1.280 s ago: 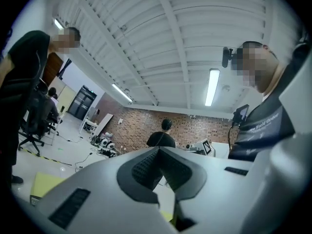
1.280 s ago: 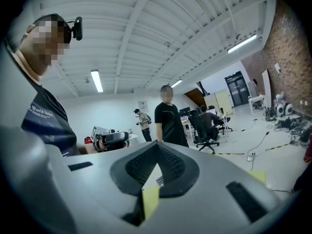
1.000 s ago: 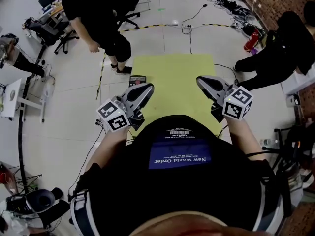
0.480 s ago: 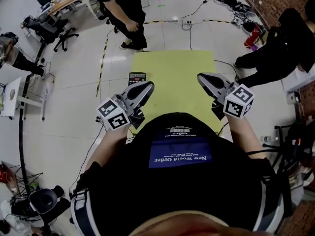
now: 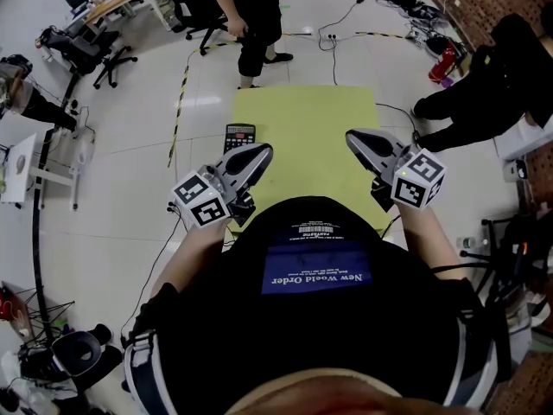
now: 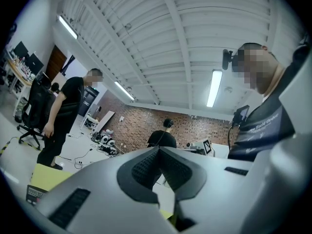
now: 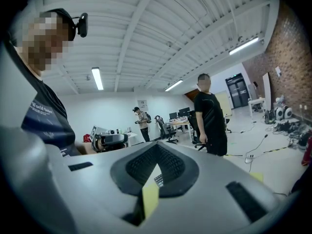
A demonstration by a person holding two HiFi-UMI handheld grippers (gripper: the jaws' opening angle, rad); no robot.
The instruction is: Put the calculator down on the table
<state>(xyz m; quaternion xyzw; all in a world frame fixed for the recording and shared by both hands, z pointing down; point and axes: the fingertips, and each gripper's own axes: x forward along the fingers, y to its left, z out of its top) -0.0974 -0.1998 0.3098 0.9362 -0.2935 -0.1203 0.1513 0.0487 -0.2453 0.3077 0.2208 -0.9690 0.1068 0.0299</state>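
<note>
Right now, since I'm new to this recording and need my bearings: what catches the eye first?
The bright yellow-green table fills the middle of the head view, with a dark calculator lying at its left edge. At the table's near end, the left gripper and the right gripper point forward, jaws shut with nothing held.
</note>
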